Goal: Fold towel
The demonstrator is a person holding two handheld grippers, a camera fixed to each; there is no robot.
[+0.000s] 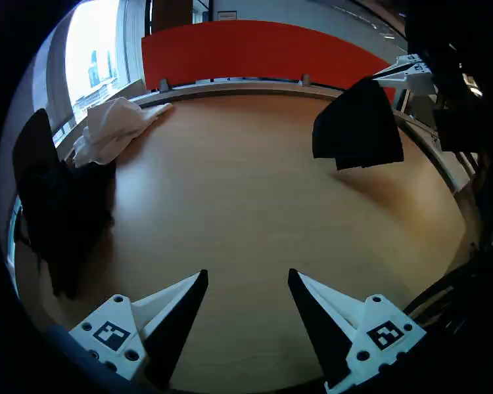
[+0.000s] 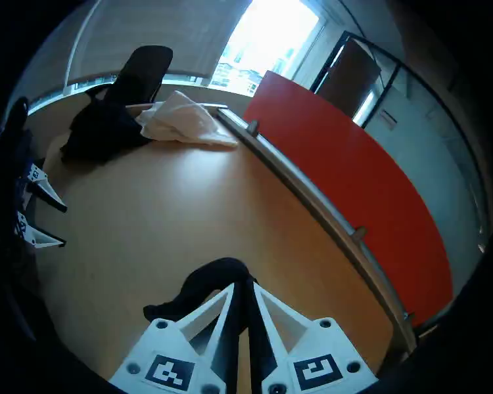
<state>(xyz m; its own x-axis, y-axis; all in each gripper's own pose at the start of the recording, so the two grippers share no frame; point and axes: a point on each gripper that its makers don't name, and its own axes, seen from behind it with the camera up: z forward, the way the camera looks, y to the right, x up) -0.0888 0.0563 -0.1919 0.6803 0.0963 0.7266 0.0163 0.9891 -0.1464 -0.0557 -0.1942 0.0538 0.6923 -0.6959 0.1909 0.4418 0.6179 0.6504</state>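
A black towel (image 1: 358, 125) hangs folded above the wooden table (image 1: 246, 197), pinched at its top corner by my right gripper (image 1: 386, 77). In the right gripper view that gripper (image 2: 244, 292) is shut on the black towel (image 2: 200, 289), which droops to the left below the fingertips. My left gripper (image 1: 246, 285) stands open low over the table's near side, nothing between its fingers. It appears again, open, at the left edge of the right gripper view (image 2: 52, 224).
A crumpled white towel (image 1: 115, 125) (image 2: 181, 118) lies at the table's far corner beside a heap of dark cloth (image 1: 62, 203) (image 2: 105, 131). A red divider panel (image 1: 259, 52) (image 2: 352, 171) runs along the table's far edge. A black chair (image 2: 141, 72) stands behind it.
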